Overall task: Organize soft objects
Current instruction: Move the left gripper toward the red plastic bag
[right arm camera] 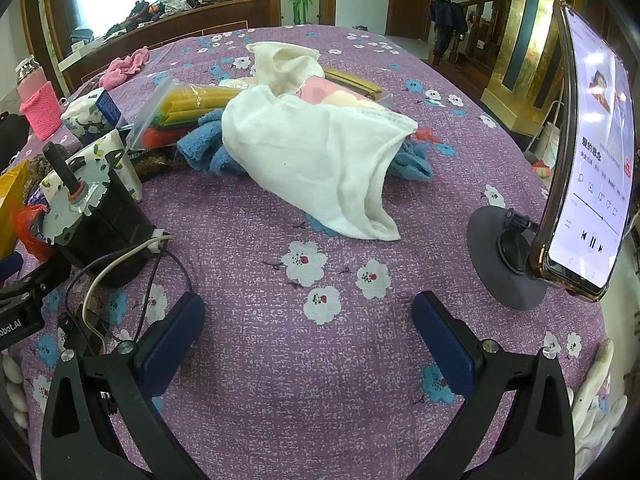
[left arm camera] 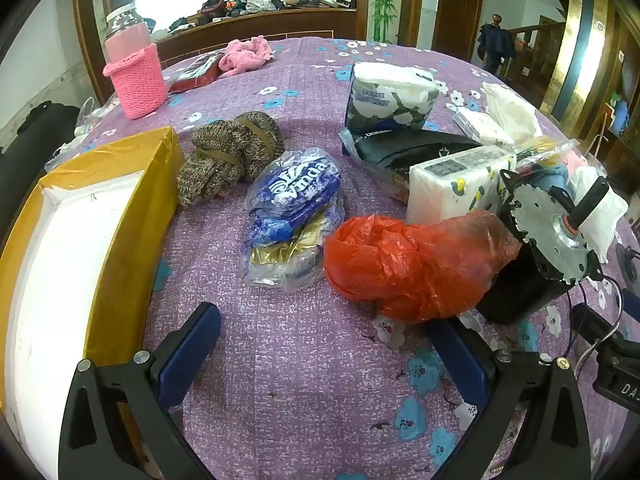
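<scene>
Both grippers are spread wide with nothing in them: left gripper (left arm camera: 324, 344) and right gripper (right arm camera: 306, 320) hang over bare purple tablecloth (right arm camera: 320, 380). Just past the left one sits a red plastic bag (left arm camera: 400, 264), then a blue-print bag (left arm camera: 292, 208) and knit bundle (left arm camera: 228, 156) beside the yellow box (left arm camera: 132, 208). Past the right one lies a white cloth (right arm camera: 320, 152) over a blue towel (right arm camera: 204, 148).

The right gripper (right arm camera: 306, 336) hangs wide open over the purple flowered tablecloth (right arm camera: 280, 360), nothing between its blue pads (right arm camera: 170, 344). Ahead lies a white cloth (right arm camera: 320, 152) over a blue towel (right arm camera: 204, 152). A motor (right arm camera: 92, 216) stands left; a lit phone (right arm camera: 592, 152) on a stand (right arm camera: 500, 256) stands right.
</scene>
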`<action>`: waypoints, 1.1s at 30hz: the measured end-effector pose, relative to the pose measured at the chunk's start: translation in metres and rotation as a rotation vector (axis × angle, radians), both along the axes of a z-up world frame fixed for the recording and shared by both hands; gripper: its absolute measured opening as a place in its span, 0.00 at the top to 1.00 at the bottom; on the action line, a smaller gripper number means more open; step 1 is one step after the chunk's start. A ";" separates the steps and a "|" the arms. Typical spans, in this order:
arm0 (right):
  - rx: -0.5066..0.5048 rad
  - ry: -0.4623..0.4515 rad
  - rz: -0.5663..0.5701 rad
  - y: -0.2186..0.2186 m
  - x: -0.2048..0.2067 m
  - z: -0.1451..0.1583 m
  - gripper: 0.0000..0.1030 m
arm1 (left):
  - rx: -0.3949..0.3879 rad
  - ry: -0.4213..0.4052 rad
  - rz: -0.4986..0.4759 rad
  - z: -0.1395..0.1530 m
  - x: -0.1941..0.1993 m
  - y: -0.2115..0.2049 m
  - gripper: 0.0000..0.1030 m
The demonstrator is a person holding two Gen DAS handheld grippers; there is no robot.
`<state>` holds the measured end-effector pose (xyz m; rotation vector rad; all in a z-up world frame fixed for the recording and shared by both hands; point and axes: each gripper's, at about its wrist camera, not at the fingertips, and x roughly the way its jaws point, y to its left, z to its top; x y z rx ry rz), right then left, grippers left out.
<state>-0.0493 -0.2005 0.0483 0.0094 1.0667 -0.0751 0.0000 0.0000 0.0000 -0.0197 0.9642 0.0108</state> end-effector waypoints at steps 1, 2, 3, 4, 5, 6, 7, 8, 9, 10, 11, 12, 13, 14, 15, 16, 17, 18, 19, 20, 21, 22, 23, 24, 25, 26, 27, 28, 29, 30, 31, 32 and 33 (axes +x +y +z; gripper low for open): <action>0.000 0.000 0.000 0.000 0.000 0.000 0.00 | 0.001 0.000 0.004 0.000 0.000 0.000 0.01; -0.001 0.001 0.000 0.000 0.000 0.000 0.00 | 0.002 0.000 0.007 0.000 0.000 0.000 0.01; 0.000 -0.001 0.000 0.000 0.000 0.000 0.00 | -0.001 0.001 0.007 0.000 0.000 0.001 0.01; 0.000 -0.001 0.000 0.000 0.000 0.000 0.00 | -0.002 0.001 0.008 0.000 0.000 0.001 0.01; 0.000 -0.001 0.000 0.000 0.000 0.000 0.00 | -0.015 0.000 0.006 0.000 0.000 0.004 0.01; -0.001 0.001 0.000 0.000 0.000 0.000 0.00 | -0.003 -0.001 0.005 0.000 0.000 0.002 0.01; 0.000 0.001 0.000 0.000 0.000 0.000 0.00 | -0.003 0.008 0.001 0.000 -0.001 0.001 0.01; 0.000 0.000 0.000 0.000 0.000 0.000 0.00 | -0.005 0.031 -0.004 0.001 0.000 0.001 0.01; -0.001 0.000 0.000 0.000 0.000 0.000 0.00 | -0.010 0.052 -0.005 -0.001 0.002 0.002 0.01; 0.000 0.000 0.000 0.000 0.000 0.000 0.00 | -0.011 0.076 -0.004 0.000 0.001 0.002 0.01; 0.000 0.000 0.000 0.000 0.000 0.000 0.00 | -0.011 0.089 -0.003 0.000 0.001 0.003 0.01; 0.000 0.000 0.000 0.000 0.000 0.000 0.00 | -0.007 0.093 0.000 0.001 0.000 0.003 0.01; 0.000 0.000 0.000 0.000 0.000 0.000 0.00 | -0.005 0.087 0.007 0.000 -0.001 0.002 0.01; 0.001 0.000 0.000 0.000 0.000 0.000 0.00 | 0.006 0.067 0.022 0.001 -0.001 -0.002 0.01; 0.003 0.001 0.002 0.000 0.000 0.000 0.00 | 0.012 0.054 0.024 0.001 -0.002 -0.003 0.01; 0.006 0.008 0.005 0.000 0.000 0.000 0.00 | 0.016 0.049 0.027 0.000 -0.004 -0.004 0.01; 0.010 0.024 0.007 -0.001 0.001 0.001 0.00 | 0.020 0.045 0.027 -0.001 -0.006 -0.006 0.01; 0.011 0.045 0.006 -0.001 0.002 0.001 0.00 | 0.025 0.042 0.027 -0.001 -0.007 -0.007 0.00; 0.010 0.060 0.002 -0.002 0.005 0.001 0.00 | 0.031 0.039 0.023 -0.001 -0.008 -0.007 0.00; 0.004 0.064 0.003 -0.003 0.007 0.002 0.00 | 0.034 0.034 0.017 -0.001 -0.013 -0.010 0.00; 0.004 0.067 0.002 -0.004 0.008 0.002 0.00 | 0.029 0.035 0.013 -0.001 -0.013 -0.009 0.01; 0.001 0.067 0.004 -0.004 0.010 0.003 0.00 | 0.025 0.036 0.012 -0.001 -0.014 -0.008 0.02; 0.001 0.066 0.006 -0.003 0.010 0.002 0.00 | 0.019 0.035 0.012 0.001 -0.015 -0.006 0.07; 0.004 0.062 0.009 -0.003 0.010 0.002 0.00 | 0.015 0.033 0.015 0.002 -0.018 -0.004 0.15; 0.005 0.059 0.011 -0.002 0.009 0.001 0.00 | 0.001 0.027 0.016 0.006 -0.021 -0.002 0.16; 0.006 0.055 0.014 -0.001 0.006 0.001 0.00 | -0.024 0.012 0.008 0.013 -0.028 0.000 0.15; 0.006 0.051 0.020 0.001 0.003 0.002 0.00 | -0.044 -0.024 -0.003 0.025 -0.038 0.002 0.15; 0.004 0.046 0.034 0.003 -0.002 0.003 0.00 | -0.039 -0.062 -0.006 0.037 -0.047 0.005 0.14; -0.001 0.034 0.051 0.005 -0.006 0.005 0.00 | -0.033 -0.104 -0.008 0.048 -0.056 0.008 0.13; -0.011 0.018 0.059 0.006 -0.010 0.008 0.00 | -0.032 -0.147 -0.011 0.060 -0.066 0.013 0.07; -0.027 -0.020 0.064 0.008 -0.017 0.016 0.00 | -0.034 -0.191 -0.011 0.072 -0.076 0.018 0.00; -0.039 -0.054 0.064 0.010 -0.023 0.023 0.00 | -0.031 -0.223 -0.006 0.081 -0.085 0.024 0.01; -0.046 -0.091 0.063 0.011 -0.029 0.031 0.00 | -0.027 -0.258 0.006 0.089 -0.094 0.030 0.01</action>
